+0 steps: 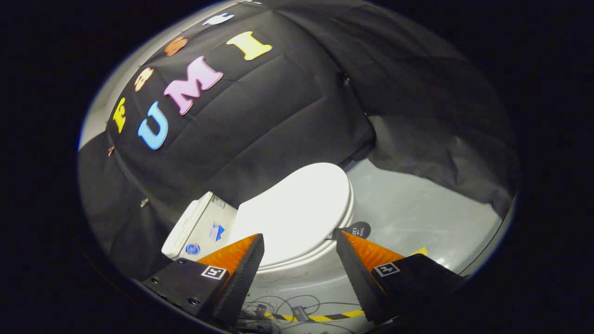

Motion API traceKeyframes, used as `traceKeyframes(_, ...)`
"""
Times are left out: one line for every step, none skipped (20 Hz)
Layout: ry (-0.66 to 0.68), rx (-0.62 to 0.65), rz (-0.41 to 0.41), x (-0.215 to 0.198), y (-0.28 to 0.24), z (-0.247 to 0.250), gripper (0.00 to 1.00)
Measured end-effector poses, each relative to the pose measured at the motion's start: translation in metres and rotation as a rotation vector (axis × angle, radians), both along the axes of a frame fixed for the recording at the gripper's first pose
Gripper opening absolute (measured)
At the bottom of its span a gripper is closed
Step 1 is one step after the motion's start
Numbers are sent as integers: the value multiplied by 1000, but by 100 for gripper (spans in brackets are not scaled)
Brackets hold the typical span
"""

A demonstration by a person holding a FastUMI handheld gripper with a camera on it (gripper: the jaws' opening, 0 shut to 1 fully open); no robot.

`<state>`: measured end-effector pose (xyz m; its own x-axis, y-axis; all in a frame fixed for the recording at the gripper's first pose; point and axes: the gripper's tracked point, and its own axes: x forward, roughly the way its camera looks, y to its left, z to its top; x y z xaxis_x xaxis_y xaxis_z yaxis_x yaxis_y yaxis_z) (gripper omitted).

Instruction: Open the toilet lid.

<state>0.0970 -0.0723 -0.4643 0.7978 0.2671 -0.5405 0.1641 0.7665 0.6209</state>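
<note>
A white toilet stands just ahead of my fingers, its lid (297, 213) down flat over the bowl and brightly lit. The white cistern (204, 227) with stickers on its front sits to the left of the lid, against the black cloth wall. My gripper (299, 243) hovers above the near edge of the lid, its fingers wide apart and nothing between them. The left finger (246, 266) and the right finger (355, 264) frame the lid's near part; neither touches it. A small dark tag (357, 229) lies by the bowl's right side.
Grey floor (427, 218) spreads to the right of the toilet, up to the draped black cloth (417, 139). Loose cables (287, 308) and a strip of yellow-black tape (325, 317) lie on the floor below my fingers.
</note>
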Motion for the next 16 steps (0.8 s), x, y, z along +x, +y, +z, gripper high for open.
traceKeyframes(23, 33, -20, 4, -3, -8, 99)
traceKeyframes(39, 62, -41, 6, -7, -18, 99)
traceKeyframes(54, 85, -55, 6, -11, -26, 99)
traceKeyframes(68, 104, -67, 7, -13, -34, 99)
traceKeyframes(81, 124, -79, 7, -17, -43, 99)
traceKeyframes(98, 151, -90, 8, -21, -49, 99)
traceKeyframes(111, 180, -108, 9, -24, -54, 99)
traceKeyframes(119, 216, -123, 12, -26, -57, 99)
traceKeyframes(129, 252, -137, 13, -27, -59, 99)
traceKeyframes(141, 278, -150, 14, -29, -63, 99)
traceKeyframes(151, 293, -158, 14, -29, -69, 99)
traceKeyframes(160, 303, -163, 17, -28, -76, 99)
traceKeyframes(167, 320, -164, 20, -27, -80, 98)
traceKeyframes(166, 343, -169, 24, -26, -80, 99)
traceKeyframes(166, 360, -177, 28, -28, -83, 98)
traceKeyframes(175, 365, -189, 31, -31, -87, 99)
